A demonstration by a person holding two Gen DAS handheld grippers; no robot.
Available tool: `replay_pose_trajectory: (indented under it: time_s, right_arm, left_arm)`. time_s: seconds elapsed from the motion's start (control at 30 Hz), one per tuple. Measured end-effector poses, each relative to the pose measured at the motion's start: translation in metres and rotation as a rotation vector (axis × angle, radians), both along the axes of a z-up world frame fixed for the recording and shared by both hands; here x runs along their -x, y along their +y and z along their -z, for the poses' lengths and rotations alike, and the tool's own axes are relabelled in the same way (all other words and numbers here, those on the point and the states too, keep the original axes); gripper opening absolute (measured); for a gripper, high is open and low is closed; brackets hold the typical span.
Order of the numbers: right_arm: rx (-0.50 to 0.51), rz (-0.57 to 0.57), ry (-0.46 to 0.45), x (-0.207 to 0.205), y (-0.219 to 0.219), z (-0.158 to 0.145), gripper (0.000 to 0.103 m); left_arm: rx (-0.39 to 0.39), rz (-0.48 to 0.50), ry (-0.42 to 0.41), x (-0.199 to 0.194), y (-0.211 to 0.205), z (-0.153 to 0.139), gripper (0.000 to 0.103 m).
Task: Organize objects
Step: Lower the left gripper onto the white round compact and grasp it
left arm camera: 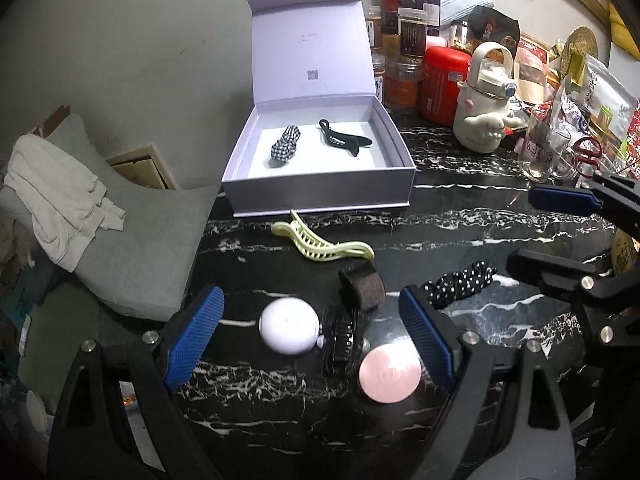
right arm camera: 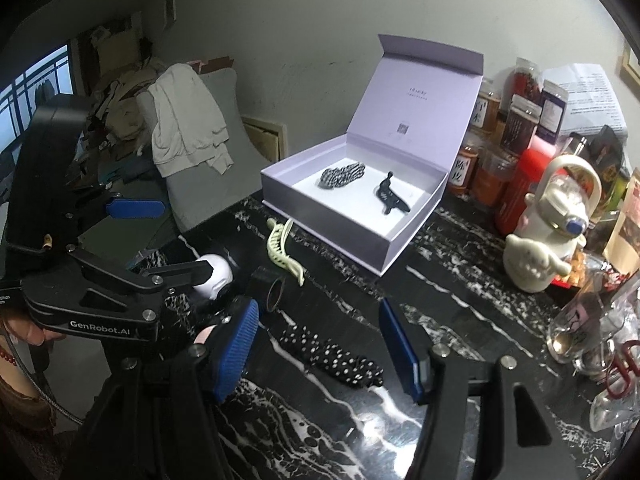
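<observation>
A light purple box (left arm camera: pixel 320 196) sits open on the black marble desk (left arm camera: pixel 460 216). Inside it lie a checked scrunchie (left arm camera: pixel 285 146) and a black hair clip (left arm camera: pixel 342 141), side by side but apart.

In front of the box lies a pale yellow claw clip (left arm camera: pixel 320 242). Near it are a dark brown band (left arm camera: pixel 361 286), a white round case (left arm camera: pixel 289 326), a black claw clip (left arm camera: pixel 340 340) and a pink round case (left arm camera: pixel 390 374).

The left gripper (left arm camera: pixel 310 344) hangs over these with its fingers spread wide, holding nothing. The right gripper (right arm camera: pixel 318 346) has its fingers apart around a black dotted scrunchie (right arm camera: pixel 332 356). They seem not to touch it, but that is hard to see.
</observation>
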State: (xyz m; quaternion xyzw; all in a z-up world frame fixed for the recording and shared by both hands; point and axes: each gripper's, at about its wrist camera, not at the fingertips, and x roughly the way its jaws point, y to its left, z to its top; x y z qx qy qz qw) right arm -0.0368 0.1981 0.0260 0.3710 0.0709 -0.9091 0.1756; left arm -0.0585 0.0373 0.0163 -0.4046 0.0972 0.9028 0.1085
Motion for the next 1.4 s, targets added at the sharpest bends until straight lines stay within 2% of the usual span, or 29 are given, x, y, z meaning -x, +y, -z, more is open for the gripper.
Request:
replay_pose_trajectory:
  time_s: [0.2,0.7,1.13,1.4]
  right_arm:
    - [0.002,0.000,-0.027,-0.007,-0.002,0.015,0.064]
    - [-0.021,-0.018,-0.118,-0.010,0.004,0.056,0.064]
    - [-0.021,-0.018,-0.164,0.002,0.014,0.077,0.064]
    - [-0.012,-0.038,-0.165,0.020,0.014,0.082,0.064]
  left_arm:
    - [-0.035,-0.017,-0.035,-0.009,-0.009,0.015,0.089]
    - [-0.044,0.013,-0.092,-0.035,0.002,0.052,0.089]
    - [-0.072,0.036,-0.188,-0.031,0.010,0.083,0.089]
    - [-0.151,0.065,-0.210,-0.024,0.015,0.086,0.089]
